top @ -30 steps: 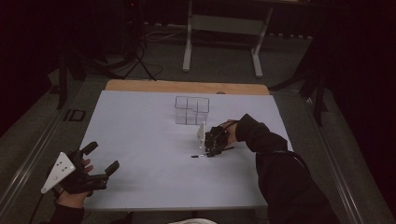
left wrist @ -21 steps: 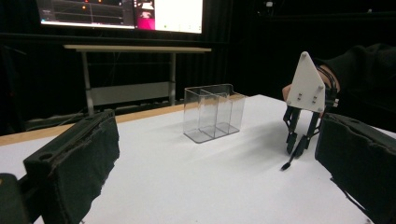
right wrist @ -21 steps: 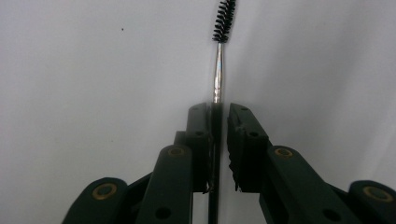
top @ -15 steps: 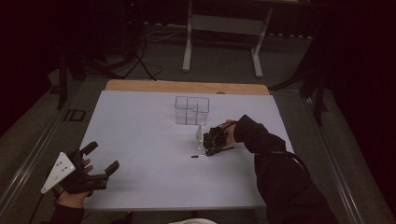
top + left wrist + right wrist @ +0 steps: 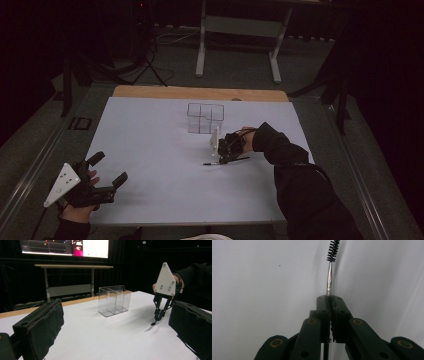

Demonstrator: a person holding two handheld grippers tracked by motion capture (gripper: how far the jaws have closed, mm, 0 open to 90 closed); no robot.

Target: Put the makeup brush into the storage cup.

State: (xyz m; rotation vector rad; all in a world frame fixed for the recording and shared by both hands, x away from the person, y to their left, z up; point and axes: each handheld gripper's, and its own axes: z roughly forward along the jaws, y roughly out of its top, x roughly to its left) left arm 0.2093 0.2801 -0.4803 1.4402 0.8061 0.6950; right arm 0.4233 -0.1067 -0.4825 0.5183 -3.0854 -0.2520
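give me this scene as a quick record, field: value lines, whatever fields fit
setting: white table top in a dark room
right gripper: shut on a thin brush wand, jaws pointing down at the table
brush wand: metal stem with black bristle tip, clamped between the jaws
brush tip: at or just above the table surface, contact unclear
left gripper: open, holding nothing, near the table's front left corner
clear organizer: divided compartments, upright, behind the right gripper, looks empty
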